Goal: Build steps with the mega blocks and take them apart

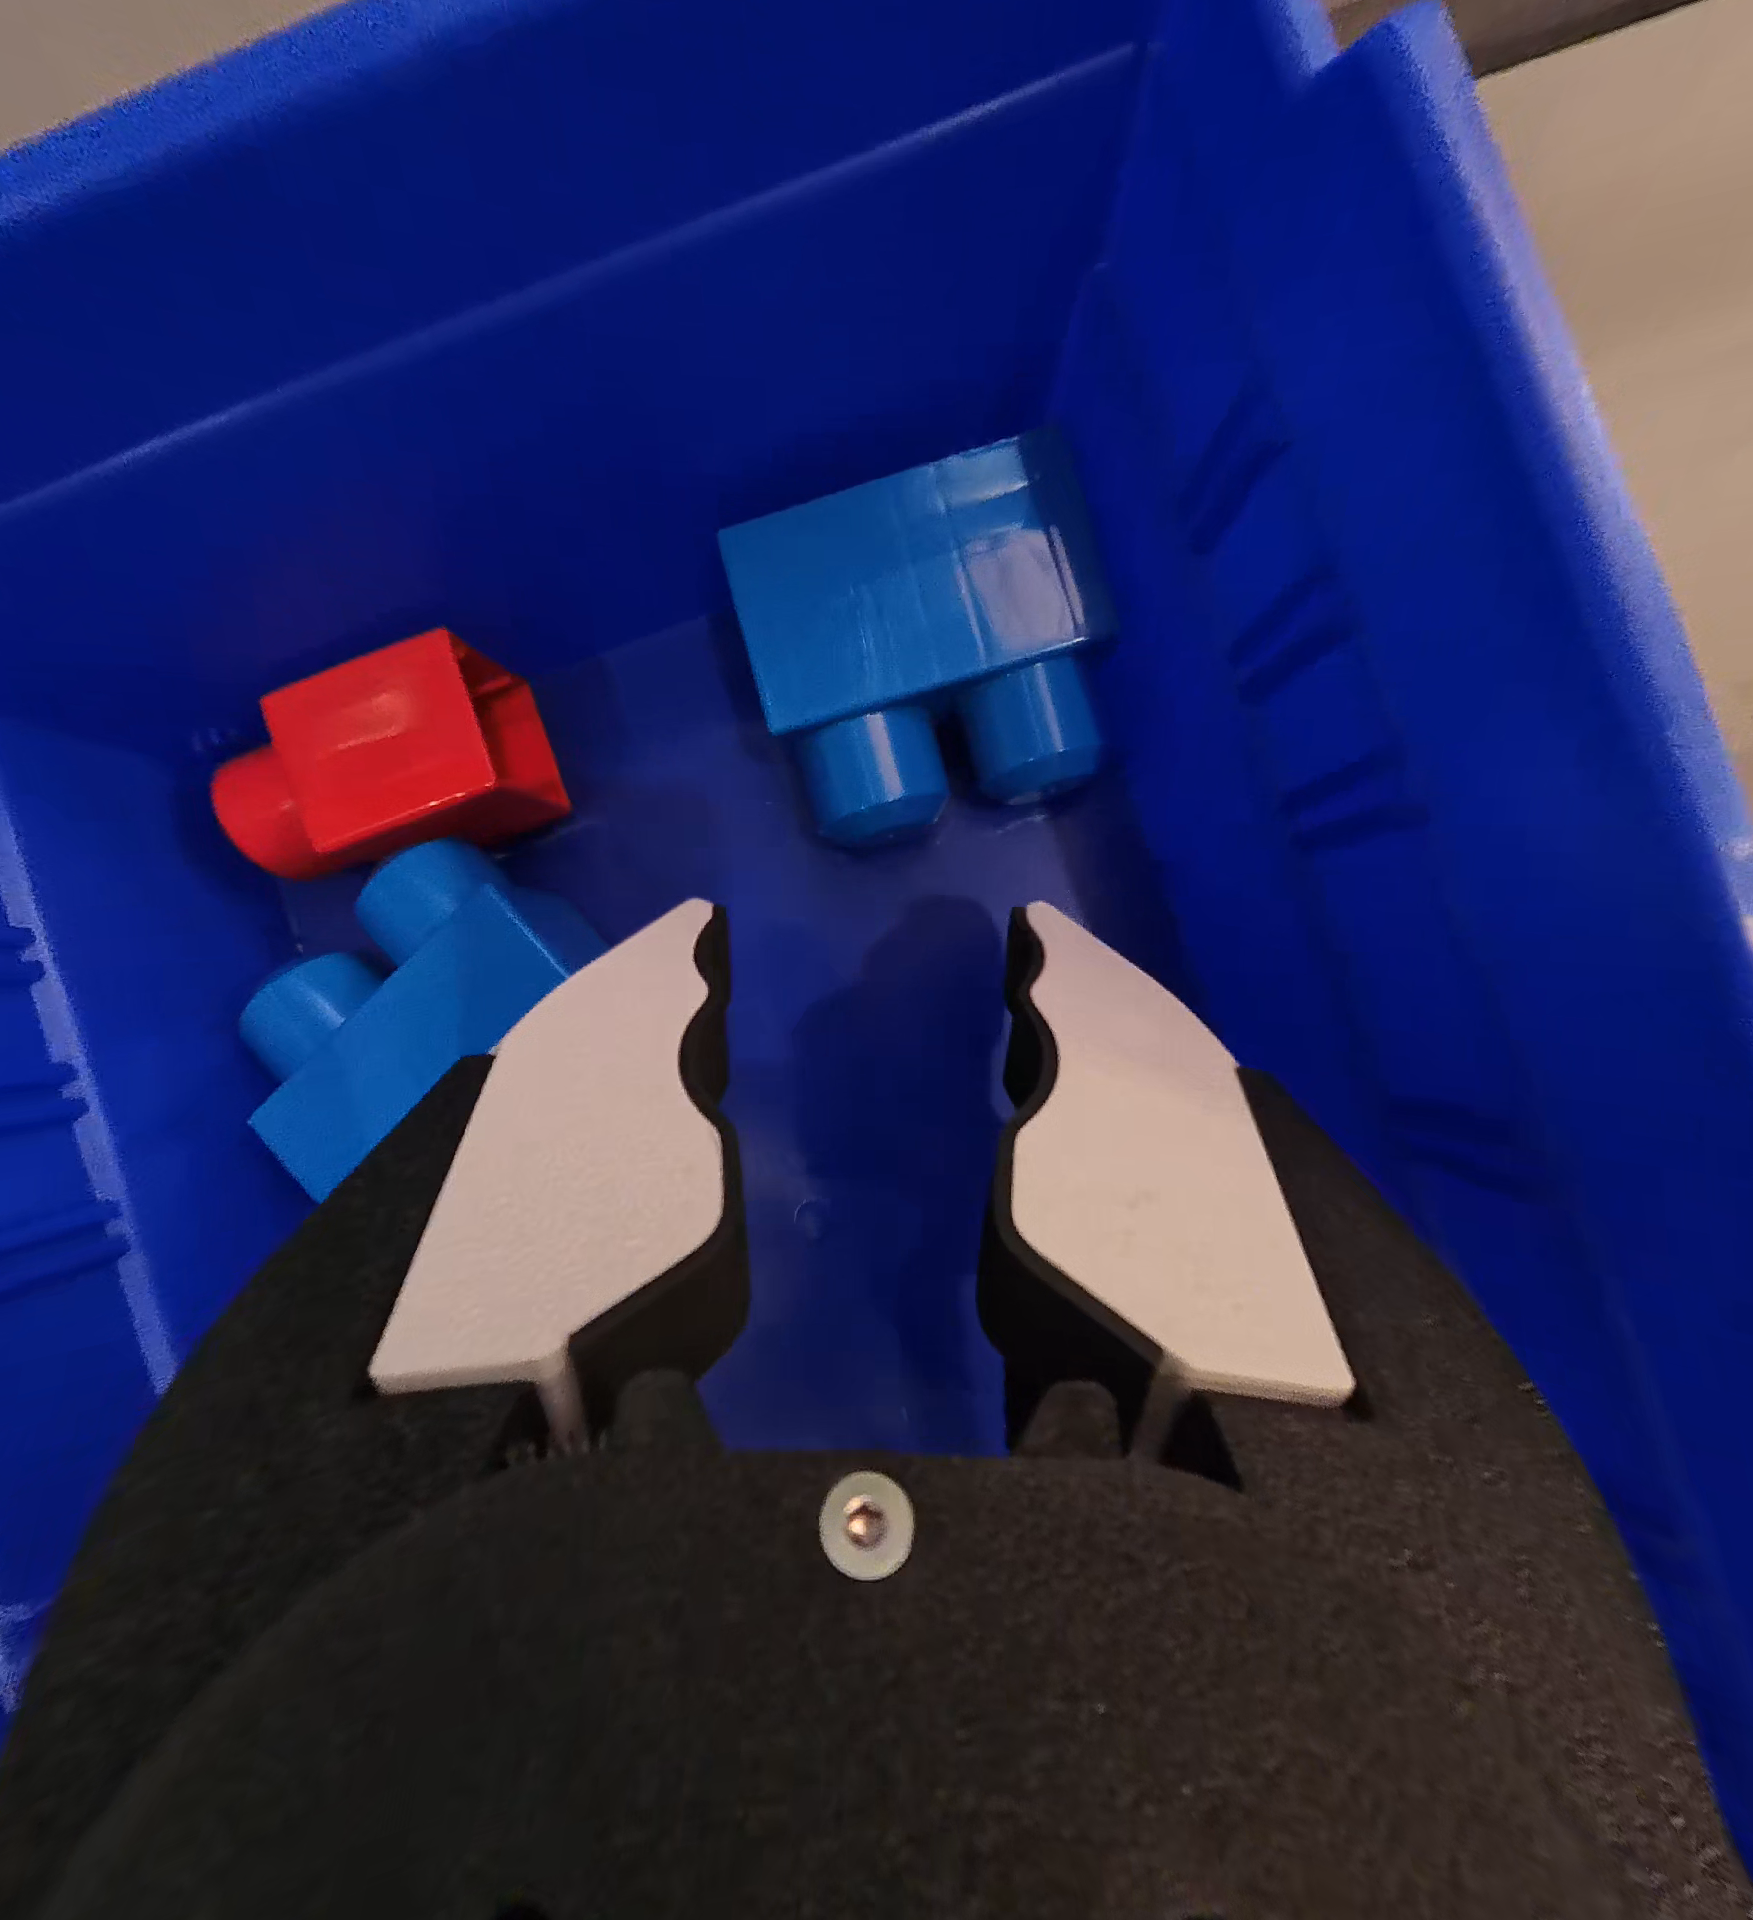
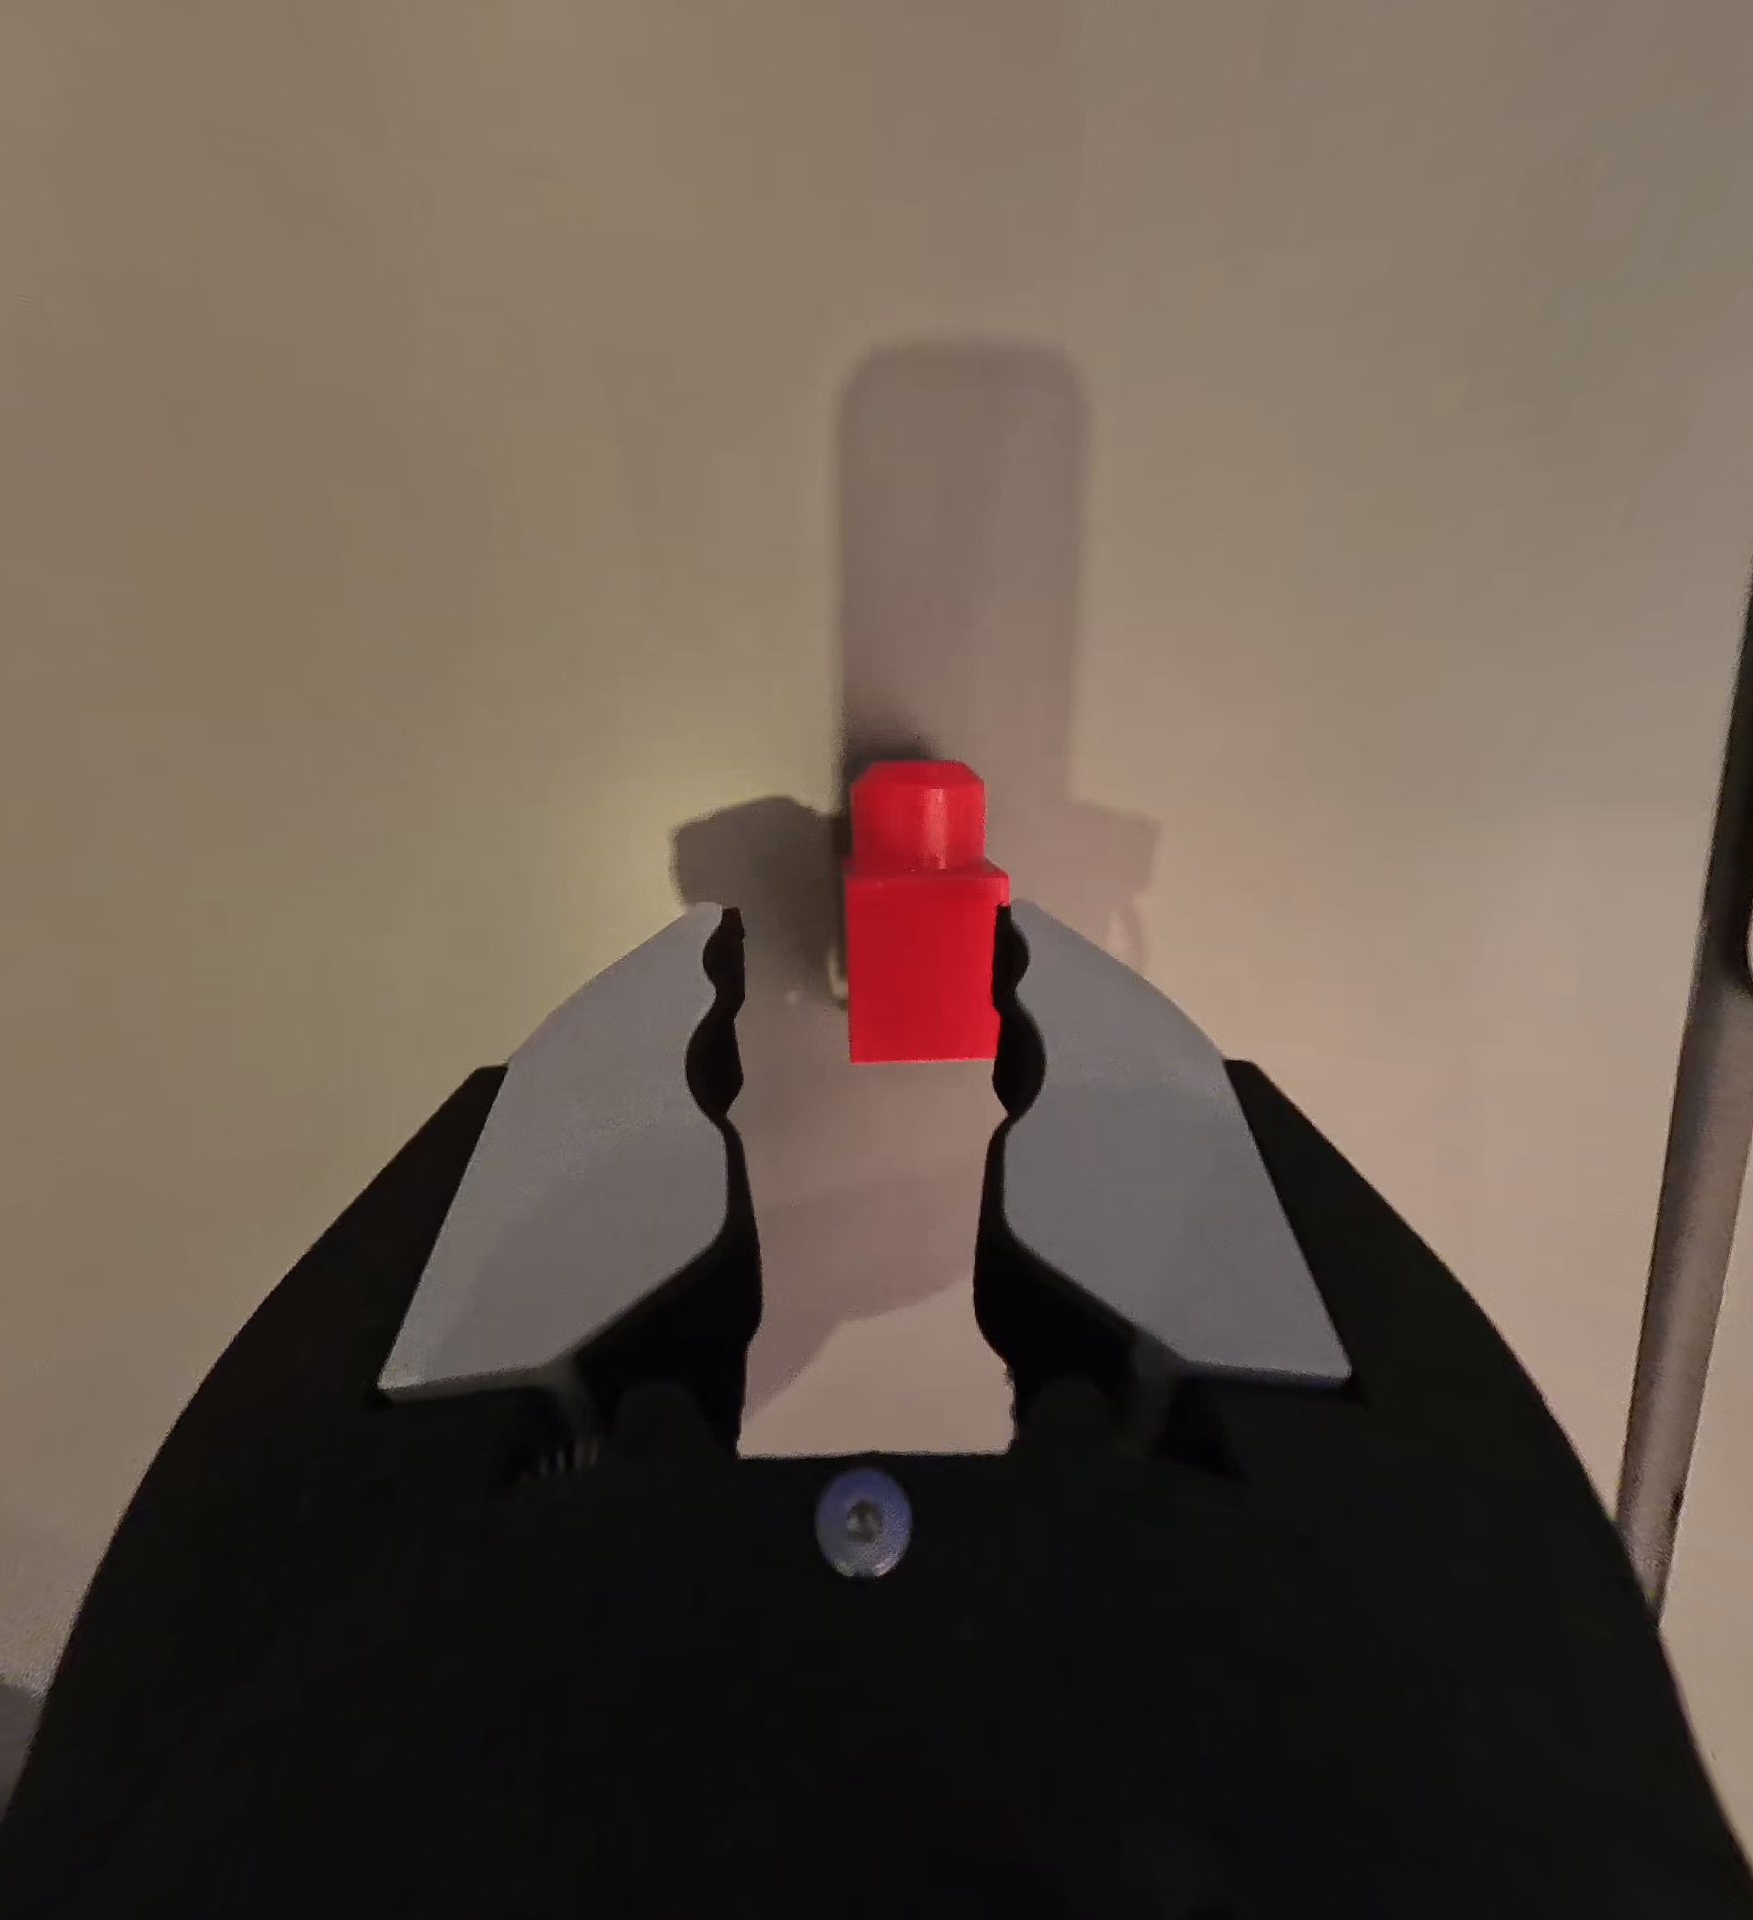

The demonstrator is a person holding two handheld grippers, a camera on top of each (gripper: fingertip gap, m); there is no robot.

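- Left gripper (image 1: 864, 914), jaws apart and empty, reaches inside a deep blue plastic bin (image 1: 539, 436).
- Ahead-left lie a red one-stud plastic block (image 1: 404, 743) and a blue two-stud plastic block (image 1: 404, 997); ahead-right, another blue two-stud block (image 1: 913, 623).
- Right gripper (image 2: 867, 925), jaws apart; an upright red single-stud plastic block (image 2: 919, 956) stands on the beige tabletop (image 2: 332, 520), against its right finger.

We see our left tool (image 1: 864, 935) spread wide, fingers empty. Our right tool (image 2: 864, 935) is spread too, one finger (image 2: 1080, 1039) perhaps touching something red.
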